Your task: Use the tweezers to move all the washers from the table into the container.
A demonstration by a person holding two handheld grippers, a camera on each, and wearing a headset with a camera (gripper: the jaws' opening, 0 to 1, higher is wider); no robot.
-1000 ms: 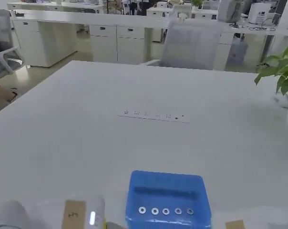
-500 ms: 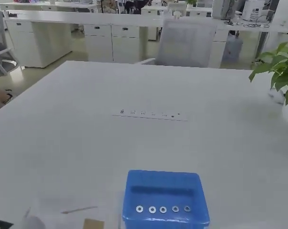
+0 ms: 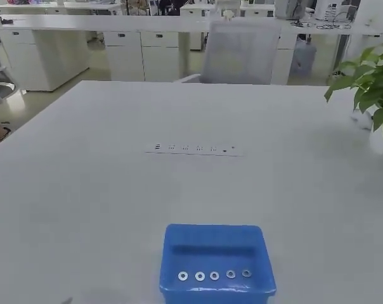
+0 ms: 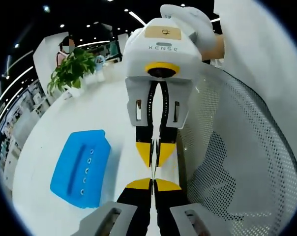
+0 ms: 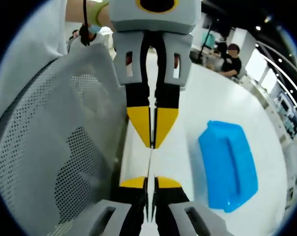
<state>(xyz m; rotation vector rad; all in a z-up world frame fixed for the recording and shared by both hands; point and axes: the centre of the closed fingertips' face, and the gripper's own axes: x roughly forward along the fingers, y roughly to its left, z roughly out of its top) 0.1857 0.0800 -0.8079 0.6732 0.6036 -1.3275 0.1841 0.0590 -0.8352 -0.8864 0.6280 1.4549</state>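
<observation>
A blue container [image 3: 214, 232] is being observed at the lower centre of the frame, resting on a white table [image 3: 115, 190]. Five washers [image 3: 214, 275] are being held inside it, lined up in a single row on its floor. A recessed socket strip [image 3: 194, 149] is being noted at mid-frame, well apart from the container. A leafy plant [image 3: 369, 82] is being recorded at the right edge, a grey chair [image 3: 242, 54] at upper centre, and white cabinets [image 3: 141, 60] at upper left.
</observation>
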